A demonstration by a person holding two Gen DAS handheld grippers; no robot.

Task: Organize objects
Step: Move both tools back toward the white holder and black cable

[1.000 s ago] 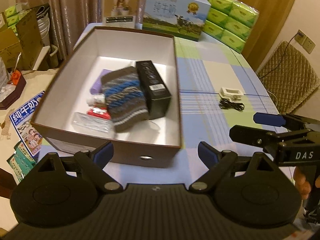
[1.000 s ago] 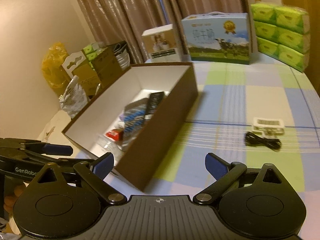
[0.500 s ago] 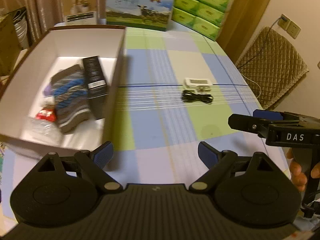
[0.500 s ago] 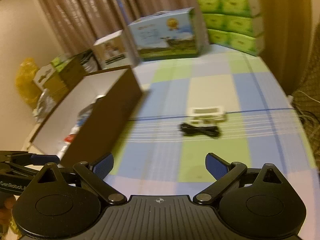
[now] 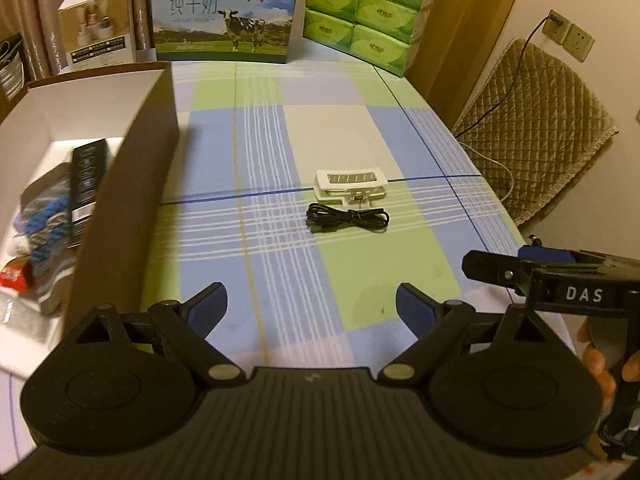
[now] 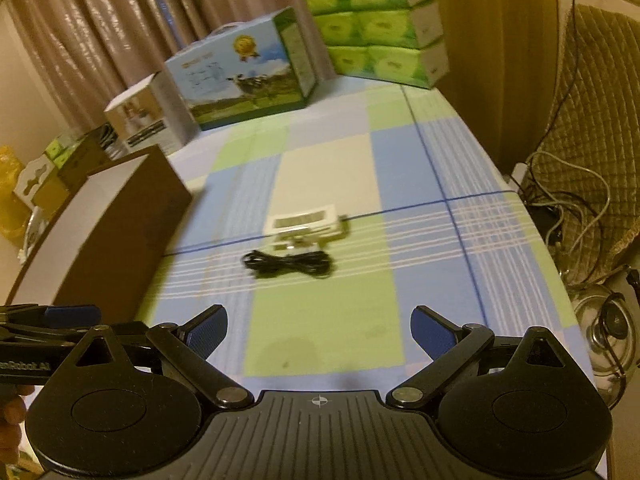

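Two hand-held grippers hover over a table [image 5: 332,128] spread with a blue, green and white checked cloth: the left gripper [image 5: 312,306] stands wide with nothing between its blue ribbed pads, and the right gripper [image 6: 319,328], its body lettered "DAS" in the left wrist view, is likewise spread wide and empty. Mid-table, apart from both, a white rectangular plastic device [image 5: 351,185] lies just behind a coiled black cable [image 5: 347,219]. Along the left edge sits an open brown cardboard box [image 5: 132,184] with white walls, holding a striped knitted item [image 5: 44,216] and a slim black carton [image 5: 83,192]. At the far edge stand a milk carton [image 5: 225,12] printed "纯牛奶" with a cow, and green soft-wrapped tissue packs [image 5: 364,12].
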